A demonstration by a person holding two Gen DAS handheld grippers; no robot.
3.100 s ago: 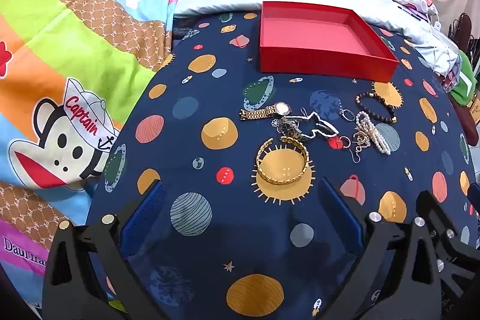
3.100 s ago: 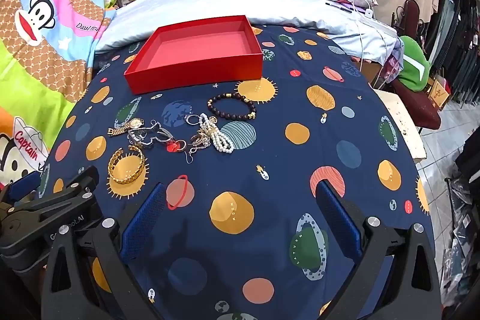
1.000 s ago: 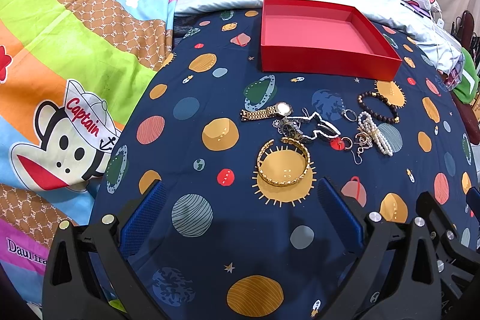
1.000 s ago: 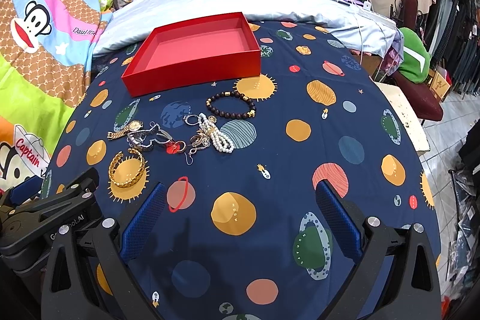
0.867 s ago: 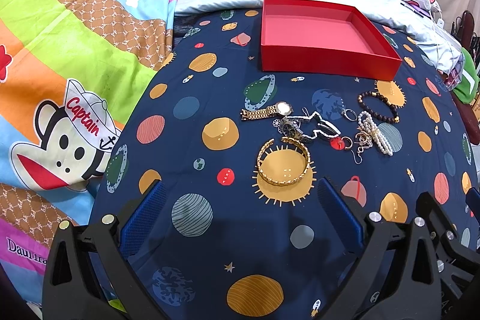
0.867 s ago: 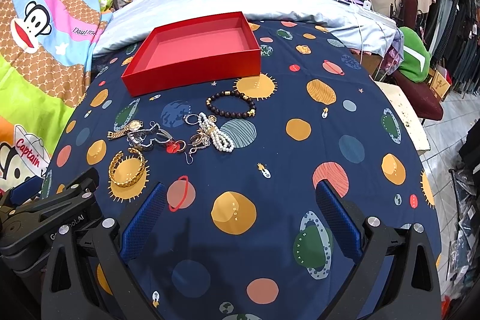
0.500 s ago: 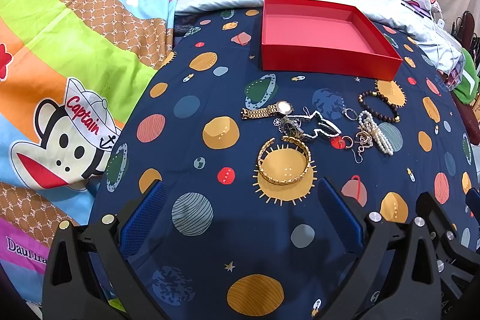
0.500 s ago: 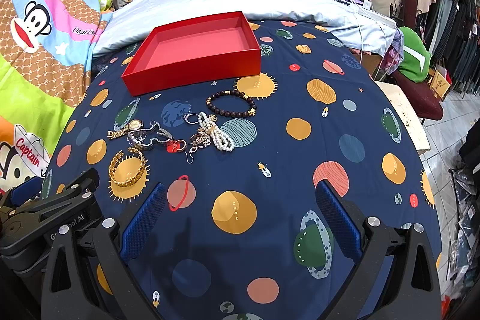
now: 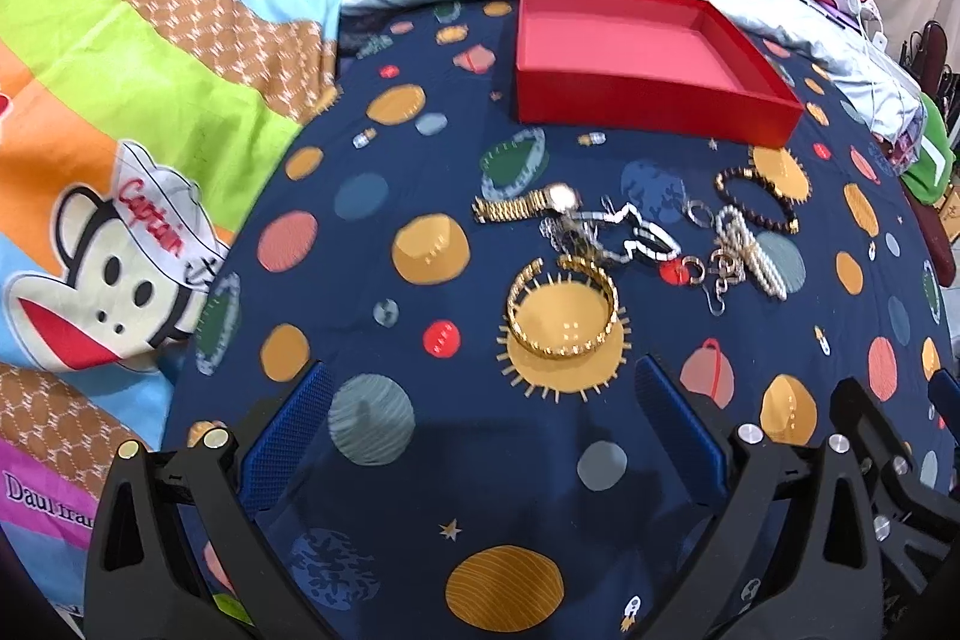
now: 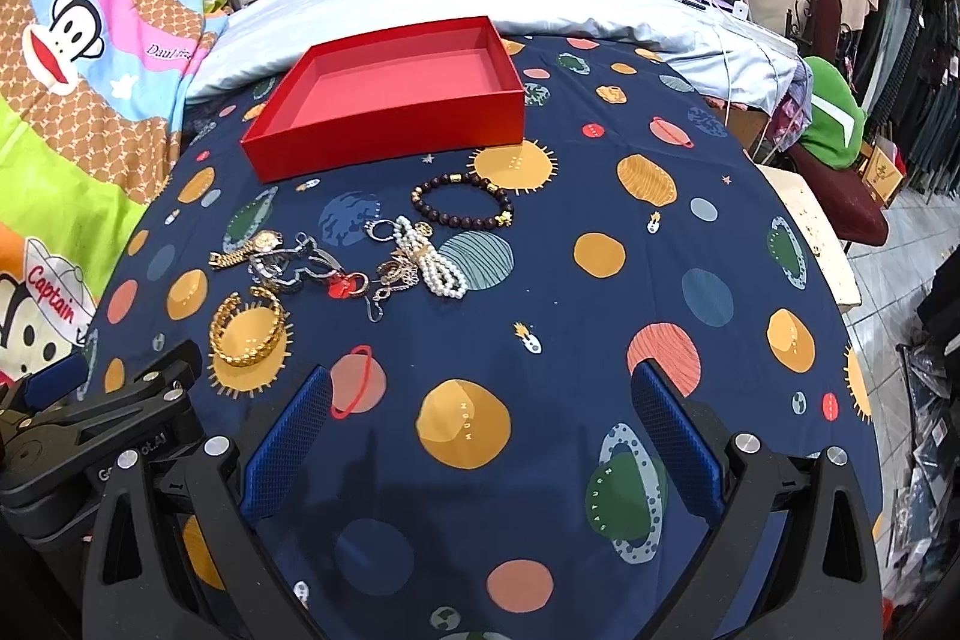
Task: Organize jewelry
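My left gripper [image 9: 483, 424] has its jaws spread wide with nothing between them, and my right gripper [image 10: 480, 427] is spread the same way, also holding nothing. Both hang over the navy planet-print cloth [image 10: 600, 340].

Just ahead of the left jaws lies one gold cuff bangle [image 9: 561, 307], sitting on a printed sun. Beyond it I count one gold watch [image 9: 528, 207], one silver chain piece [image 9: 630, 238] touching the bangle's far edge, one small red charm [image 9: 672, 273], a tangle of small gold pieces [image 9: 723, 271] I cannot count, one bundle of pearl strands [image 9: 753, 253] and one dark bead bracelet [image 9: 756, 199]. From the right jaws the whole cluster sits ahead and to the left. Farthest out, past all the jewelry, stands one red box [image 10: 384, 91], open and holding nothing.

To the left of the left jaws, the cartoon monkey blanket [image 9: 120, 100] reads "Captain" on a hat. The left gripper's black body shows at the right view's lower left with partial lettering I cannot read fully.
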